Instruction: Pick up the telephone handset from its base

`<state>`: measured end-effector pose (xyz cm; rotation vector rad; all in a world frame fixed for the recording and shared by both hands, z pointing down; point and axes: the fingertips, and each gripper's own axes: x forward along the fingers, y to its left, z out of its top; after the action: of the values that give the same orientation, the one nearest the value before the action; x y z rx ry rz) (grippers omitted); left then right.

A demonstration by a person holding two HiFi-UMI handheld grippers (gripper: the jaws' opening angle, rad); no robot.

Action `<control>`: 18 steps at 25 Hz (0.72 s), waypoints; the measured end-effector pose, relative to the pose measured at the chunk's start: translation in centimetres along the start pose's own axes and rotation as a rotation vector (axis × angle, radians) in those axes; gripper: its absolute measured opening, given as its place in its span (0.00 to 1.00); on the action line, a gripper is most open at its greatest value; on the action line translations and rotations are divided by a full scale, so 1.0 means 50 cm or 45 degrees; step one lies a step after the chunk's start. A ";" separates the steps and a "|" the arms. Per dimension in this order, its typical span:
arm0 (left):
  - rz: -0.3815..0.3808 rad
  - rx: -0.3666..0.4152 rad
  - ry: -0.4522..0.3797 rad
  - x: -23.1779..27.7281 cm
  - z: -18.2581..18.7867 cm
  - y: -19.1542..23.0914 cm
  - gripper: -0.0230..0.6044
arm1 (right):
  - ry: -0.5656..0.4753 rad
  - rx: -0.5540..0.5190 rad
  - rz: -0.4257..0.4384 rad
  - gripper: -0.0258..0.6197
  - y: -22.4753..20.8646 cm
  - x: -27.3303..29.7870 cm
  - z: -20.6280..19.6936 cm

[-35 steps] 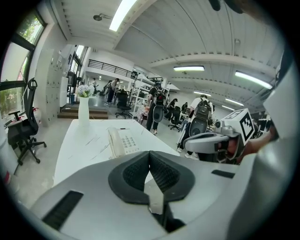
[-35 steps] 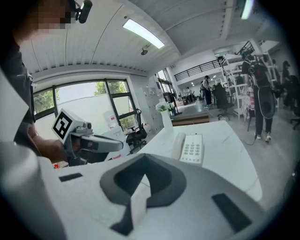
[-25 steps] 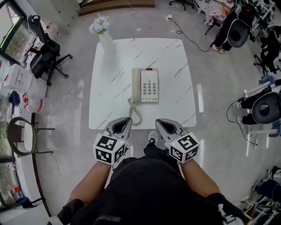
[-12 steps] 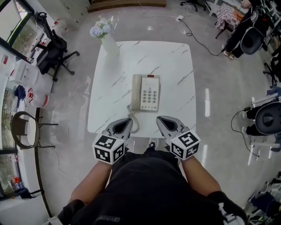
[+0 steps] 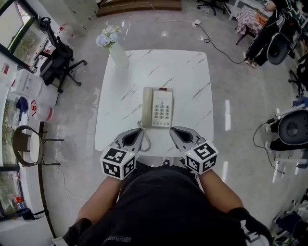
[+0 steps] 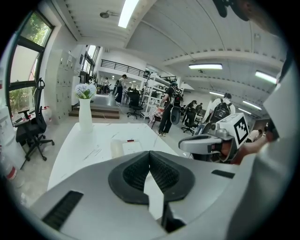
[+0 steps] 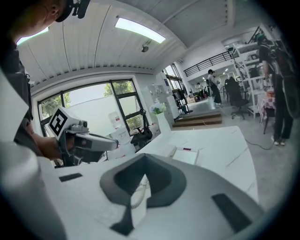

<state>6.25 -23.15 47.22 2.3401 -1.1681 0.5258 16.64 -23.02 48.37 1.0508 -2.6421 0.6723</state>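
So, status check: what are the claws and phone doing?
Left gripper, right gripper shut, empty, at white marble table's near edge. Cream plastic handset resting on its base, untouched. Only the coiled cord lies near.

The room was bright and evenly lit by ceiling strip lights (image 6: 127, 11) and big windows (image 7: 123, 99). The glossy floor (image 5: 250, 158) carried white glare streaks. Shadows were weak. Both gripper views bent strongly outward, with black rounded corners.

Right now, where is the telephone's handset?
In the head view, the handset lies in its cradle on the left side of the telephone, in the middle of the white table, just beyond the left gripper.
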 end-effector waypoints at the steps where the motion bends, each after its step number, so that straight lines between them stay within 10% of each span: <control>1: -0.005 0.005 -0.001 0.003 0.004 0.005 0.04 | -0.003 -0.002 -0.006 0.04 -0.002 0.004 0.005; 18: -0.179 0.146 0.008 -0.011 0.060 0.140 0.04 | -0.078 0.055 -0.262 0.04 0.029 0.093 0.066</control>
<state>0.64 -28.18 46.12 2.4937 -0.9844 0.5632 12.16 -26.49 46.67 1.3533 -2.5314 0.6651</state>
